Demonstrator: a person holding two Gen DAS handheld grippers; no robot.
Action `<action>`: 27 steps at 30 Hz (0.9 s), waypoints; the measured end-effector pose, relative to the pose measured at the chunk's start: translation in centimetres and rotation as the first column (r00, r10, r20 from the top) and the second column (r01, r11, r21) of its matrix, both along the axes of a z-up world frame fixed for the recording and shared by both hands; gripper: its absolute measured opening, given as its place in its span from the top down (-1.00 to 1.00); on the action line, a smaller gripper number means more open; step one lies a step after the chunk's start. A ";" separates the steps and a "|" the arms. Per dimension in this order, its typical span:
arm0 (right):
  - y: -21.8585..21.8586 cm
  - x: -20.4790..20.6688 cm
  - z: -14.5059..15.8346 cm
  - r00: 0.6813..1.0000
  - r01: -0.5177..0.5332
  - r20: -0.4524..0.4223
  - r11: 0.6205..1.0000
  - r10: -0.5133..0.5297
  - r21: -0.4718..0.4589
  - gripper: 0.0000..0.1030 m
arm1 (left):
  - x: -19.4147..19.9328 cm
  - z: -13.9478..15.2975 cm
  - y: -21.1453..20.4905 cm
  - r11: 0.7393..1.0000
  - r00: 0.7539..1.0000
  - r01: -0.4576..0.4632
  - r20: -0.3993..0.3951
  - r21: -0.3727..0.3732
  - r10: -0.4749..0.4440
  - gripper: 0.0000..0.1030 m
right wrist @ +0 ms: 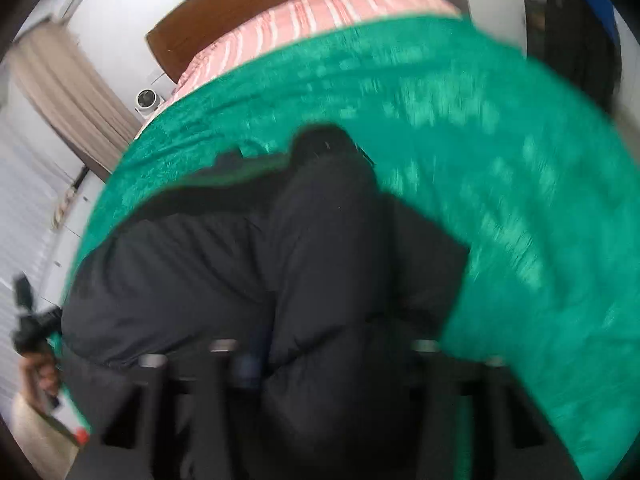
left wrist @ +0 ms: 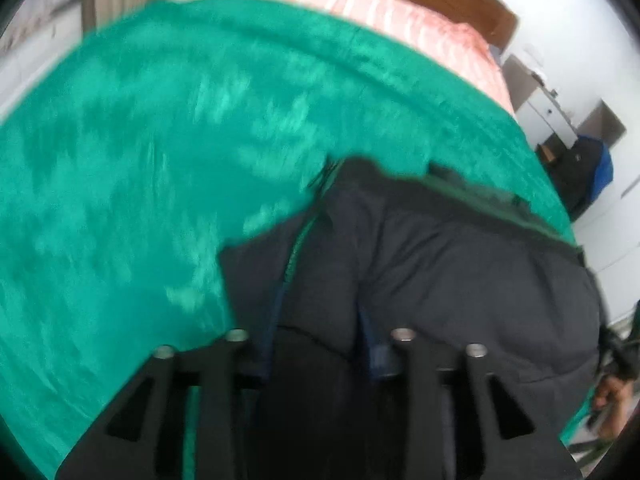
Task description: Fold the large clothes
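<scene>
A dark padded jacket (left wrist: 440, 272) lies on a green blanket (left wrist: 140, 160) spread over a bed. My left gripper (left wrist: 320, 344) stands at the jacket's near edge, and its blue fingertips (left wrist: 272, 336) are closed on a thick fold of the dark fabric. In the right wrist view the same jacket (right wrist: 240, 260) bulges up between the fingers of my right gripper (right wrist: 324, 360). One blue fingertip (right wrist: 248, 368) shows pressed against the fabric; the other is hidden under the jacket. The picture is blurred in both views.
Pink striped bedding (left wrist: 400, 12) and a brown headboard (right wrist: 240, 12) lie beyond the blanket (right wrist: 520, 160). A dark and blue bag (left wrist: 580, 172) sits by white cabinets. A curtain (right wrist: 68, 92) hangs at the left. A hand (right wrist: 36, 368) holds the other gripper beside the bed.
</scene>
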State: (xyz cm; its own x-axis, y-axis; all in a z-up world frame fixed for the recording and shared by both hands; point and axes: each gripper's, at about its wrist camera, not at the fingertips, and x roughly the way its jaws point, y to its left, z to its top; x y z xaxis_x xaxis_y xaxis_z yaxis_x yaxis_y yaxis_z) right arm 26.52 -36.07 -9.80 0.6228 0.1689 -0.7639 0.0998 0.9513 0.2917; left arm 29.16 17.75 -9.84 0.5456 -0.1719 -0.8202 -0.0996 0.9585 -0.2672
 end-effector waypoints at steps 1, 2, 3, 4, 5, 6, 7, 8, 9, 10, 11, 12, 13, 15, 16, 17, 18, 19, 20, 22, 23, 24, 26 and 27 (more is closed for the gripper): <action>-0.2 -0.4 0.9 0.999 0.015 0.034 1.000 -0.014 -0.012 0.42 | 0.0 0.7 -0.2 1.000 1.000 -0.005 0.024 0.012 0.004 0.40; -0.7 -0.6 1.3 0.998 0.033 0.063 0.999 -0.032 -0.011 0.43 | 0.1 1.1 -0.3 0.999 0.998 -0.021 0.052 0.027 0.020 0.30; -1.1 -0.5 1.0 0.996 0.050 0.071 0.999 -0.049 -0.016 0.43 | 0.3 0.8 -0.3 0.997 0.996 -0.048 0.078 0.054 0.044 0.12; -1.2 -0.2 0.3 0.997 0.055 0.048 0.998 -0.054 -0.026 0.42 | 0.8 -0.1 -0.4 0.995 0.997 -0.056 0.060 0.078 0.051 0.02; -1.0 0.4 -1.2 0.999 0.049 0.010 0.998 -0.049 -0.039 0.37 | 1.1 -1.0 -0.5 0.995 0.998 -0.053 0.031 0.089 0.050 -0.16; -0.7 1.2 -3.0 0.999 0.040 -0.018 0.998 -0.041 -0.046 0.29 | 1.4 -3.3 -0.4 0.996 0.999 -0.046 -0.009 0.077 0.047 -0.23; -0.2 1.3 -4.0 0.999 0.038 -0.024 0.998 -0.039 -0.050 0.19 | 1.0 -4.3 -0.2 0.997 0.999 -0.051 -0.004 0.057 0.051 -0.25; 0.3 1.5 -4.5 0.999 0.043 -0.015 0.997 -0.044 -0.065 0.16 | 0.6 -4.7 0.1 0.997 0.997 -0.068 0.026 0.045 0.067 -0.31; 0.8 1.6 -4.7 0.999 0.052 -0.005 0.995 -0.052 -0.089 0.14 | 0.1 -4.7 0.4 0.996 0.995 -0.085 0.045 0.040 0.084 -0.36; 1.1 1.6 -4.7 0.998 0.058 0.000 0.993 -0.058 -0.105 0.11 | -0.3 -4.6 0.6 0.995 0.995 -0.093 0.050 0.034 0.091 -0.38; 1.2 1.6 -4.5 0.998 0.062 0.005 0.992 -0.062 -0.108 0.06 | -0.6 -4.5 0.8 0.995 0.994 -0.096 0.052 0.032 0.094 -0.42; 1.1 1.5 -4.4 0.998 0.065 0.014 0.993 -0.064 -0.100 0.04 | -1.1 -4.2 1.1 0.994 0.993 -0.101 0.059 0.032 0.099 -0.44; 0.9 1.2 -4.1 0.998 0.067 0.026 0.994 -0.065 -0.083 -0.02 | -1.8 -3.6 1.3 0.994 0.992 -0.107 0.072 0.034 0.104 -0.45; 0.6 -0.4 -2.5 0.994 0.075 0.083 0.996 -0.072 -0.042 -0.20 | -3.4 -2.3 1.5 0.993 0.988 -0.115 0.103 0.032 0.111 -0.49; 0.3 -1.7 -1.7 0.988 0.085 0.129 0.996 -0.080 -0.032 -0.37 | -4.5 -1.3 1.4 0.994 0.986 -0.109 0.133 0.025 0.105 -0.51; -0.1 -3.3 -1.1 0.979 0.101 0.181 0.994 -0.094 -0.031 -0.54 | -4.9 -0.8 1.1 0.995 0.984 -0.098 0.154 0.023 0.094 -0.55; -0.6 -5.2 -0.5 0.966 0.127 0.231 0.991 -0.115 -0.037 -0.60 | -5.8 0.3 0.4 0.997 0.979 -0.074 0.190 0.028 0.068 -0.61; -0.9 -6.9 -0.1 0.954 0.152 0.267 0.987 -0.135 -0.044 -0.68 | -6.6 1.5 -0.8 0.998 0.973 -0.041 0.227 0.045 0.030 -0.64; -1.2 -8.7 0.1 0.942 0.177 0.297 0.983 -0.154 -0.051 -0.73 | -7.1 2.3 -1.6 0.998 0.969 -0.018 0.247 0.054 0.004 -0.70; -1.8 -11.6 -0.4 0.929 0.217 0.320 0.974 -0.186 -0.062 -0.73 | -7.8 4.2 -4.7 0.994 0.950 0.074 0.296 0.079 -0.094 -0.75; -2.1 -12.6 -0.9 0.926 0.232 0.318 0.971 -0.202 -0.059 -0.73 | -8.1 5.1 -6.6 0.987 0.936 0.131 0.317 0.091 -0.154 -0.78; -2.3 -13.5 -1.6 0.926 0.245 0.309 0.968 -0.218 -0.049 -0.73 | -8.3 5.9 -9.1 0.973 0.914 0.201 0.335 0.112 -0.227 -0.84; -2.4 -14.6 -2.9 0.930 0.250 0.286 0.968 -0.231 -0.031 -0.73 | -8.6 6.8 -13.5 0.939 0.869 0.300 0.358 0.169 -0.342 -0.87; -2.2 -15.0 -3.6 0.932 0.248 0.279 0.968 -0.231 -0.025 -0.73 | -8.4 6.8 -15.3 0.926 0.854 0.321 0.363 0.197 -0.373 -0.87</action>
State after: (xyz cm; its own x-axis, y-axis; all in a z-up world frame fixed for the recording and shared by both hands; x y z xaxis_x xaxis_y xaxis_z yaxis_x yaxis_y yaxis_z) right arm 11.56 -38.32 -13.41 0.8244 -0.0514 -0.5636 0.2517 0.9253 0.2837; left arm 20.71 2.45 -3.09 0.7470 -0.3205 -0.5825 0.3323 0.9388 -0.0905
